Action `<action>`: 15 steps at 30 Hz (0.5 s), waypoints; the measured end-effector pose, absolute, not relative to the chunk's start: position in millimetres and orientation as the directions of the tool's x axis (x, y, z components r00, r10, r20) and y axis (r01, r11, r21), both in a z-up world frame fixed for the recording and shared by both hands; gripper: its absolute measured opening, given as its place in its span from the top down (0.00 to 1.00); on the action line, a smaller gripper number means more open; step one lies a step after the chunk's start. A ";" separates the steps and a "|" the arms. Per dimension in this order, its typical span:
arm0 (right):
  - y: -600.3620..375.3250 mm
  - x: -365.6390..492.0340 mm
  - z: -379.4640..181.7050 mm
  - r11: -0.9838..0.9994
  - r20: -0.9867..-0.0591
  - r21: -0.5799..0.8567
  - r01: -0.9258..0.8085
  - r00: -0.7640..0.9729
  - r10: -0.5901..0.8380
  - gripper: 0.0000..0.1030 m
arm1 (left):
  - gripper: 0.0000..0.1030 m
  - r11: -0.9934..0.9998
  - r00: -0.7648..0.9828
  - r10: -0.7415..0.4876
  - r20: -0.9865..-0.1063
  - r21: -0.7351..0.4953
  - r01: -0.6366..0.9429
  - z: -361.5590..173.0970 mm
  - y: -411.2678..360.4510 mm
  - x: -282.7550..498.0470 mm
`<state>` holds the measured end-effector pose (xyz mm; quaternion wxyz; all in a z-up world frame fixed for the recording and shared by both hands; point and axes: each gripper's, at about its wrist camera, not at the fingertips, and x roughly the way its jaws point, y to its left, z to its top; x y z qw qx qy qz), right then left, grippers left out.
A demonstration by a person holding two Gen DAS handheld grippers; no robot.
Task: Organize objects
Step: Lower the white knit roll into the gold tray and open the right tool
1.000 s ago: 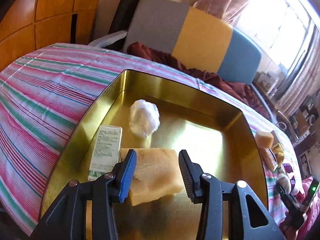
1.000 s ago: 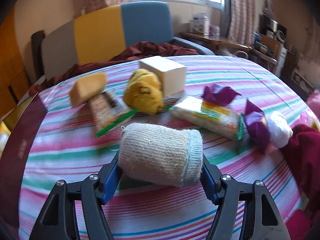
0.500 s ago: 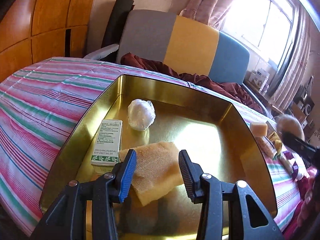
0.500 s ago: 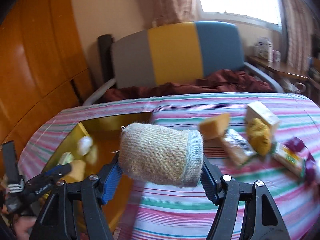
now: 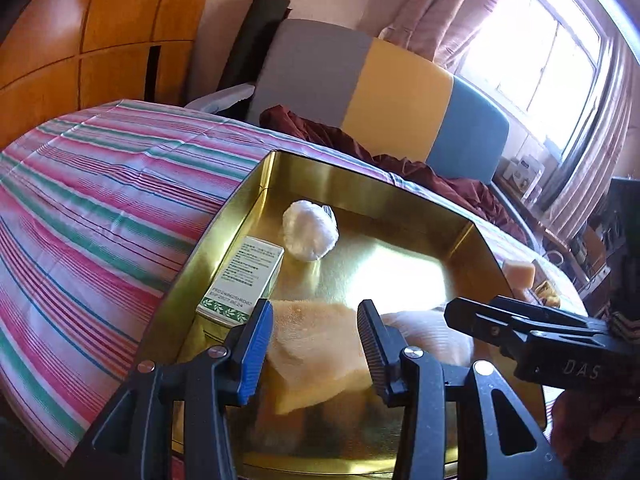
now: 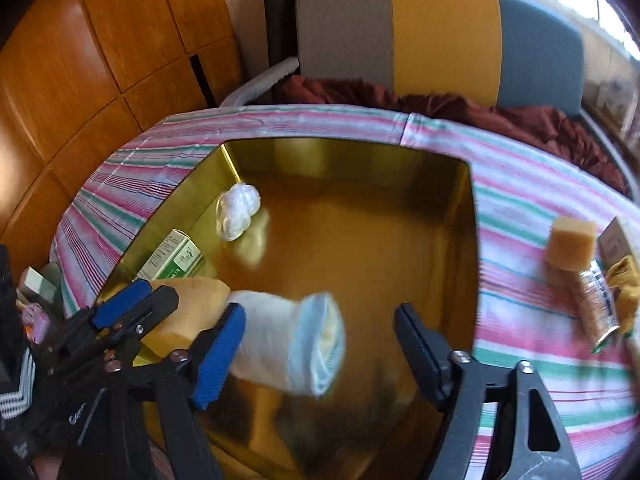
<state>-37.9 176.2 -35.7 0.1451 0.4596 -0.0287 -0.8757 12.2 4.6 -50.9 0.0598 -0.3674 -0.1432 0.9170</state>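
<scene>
A gold tin tray [image 5: 360, 178] [image 6: 344, 160] lies on the striped tablecloth. A white ball [image 5: 310, 230] [image 6: 236, 212] and a green-and-white box [image 5: 244, 280] [image 6: 172, 260] lie in it. My left gripper [image 5: 314, 308] [image 6: 154, 294] is shut on a yellow sponge [image 5: 316, 344] [image 6: 192, 304] over the tray's near left part. My right gripper [image 6: 320, 312] [image 5: 456, 316] hangs over the tray with its jaws opening. A rolled beige cloth [image 6: 292, 344] [image 5: 424, 336], blurred, is between them. It touches only the blue pad; the black pad stands apart.
Right of the tray on the striped cloth [image 6: 520, 208] lie a sponge cube [image 6: 570, 246] [image 5: 520, 274], a snack packet [image 6: 596, 300] and a yellow item [image 6: 628, 280]. A grey, yellow and blue chair [image 6: 440, 36] with a maroon cloth [image 6: 520, 116] stands behind the table.
My right gripper swung left from the pile of items to over the tray, carrying the rolled cloth. Its jaws widened and the roll slipped free. My left gripper with the sponge drifted slightly.
</scene>
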 end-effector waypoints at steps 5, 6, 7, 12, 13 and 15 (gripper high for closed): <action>182.3 -26.0 -27.3 -0.951 -0.742 0.224 0.212 -0.596 -0.308 0.14 | 0.57 -0.948 -0.753 0.203 -0.626 -0.317 0.008 -42.3 1.5 17.3; 184.5 -22.9 -23.5 -0.952 -0.731 0.226 0.205 -0.611 -0.305 0.14 | 0.57 -0.948 -0.760 0.200 -0.618 -0.318 0.009 -40.1 1.7 18.4; 187.7 -19.5 -20.3 -0.955 -0.721 0.226 0.195 -0.626 -0.298 0.14 | 0.57 -0.948 -0.765 0.199 -0.613 -0.318 0.008 -38.2 2.5 19.2; 213.7 0.9 -7.2 -0.963 -0.661 0.241 0.122 -0.705 -0.255 0.14 | 0.47 -0.936 -0.743 0.272 -0.611 -0.348 -0.056 -37.4 11.8 17.8; 218.5 3.8 -5.9 -0.964 -0.655 0.243 0.108 -0.715 -0.245 0.14 | 0.42 -0.932 -0.731 0.294 -0.615 -0.355 -0.076 -38.6 15.5 16.7; 231.3 9.5 -4.1 -0.966 -0.644 0.250 0.070 -0.732 -0.220 0.14 | 0.40 -0.934 -0.723 0.304 -0.621 -0.345 -0.096 -38.3 23.1 17.5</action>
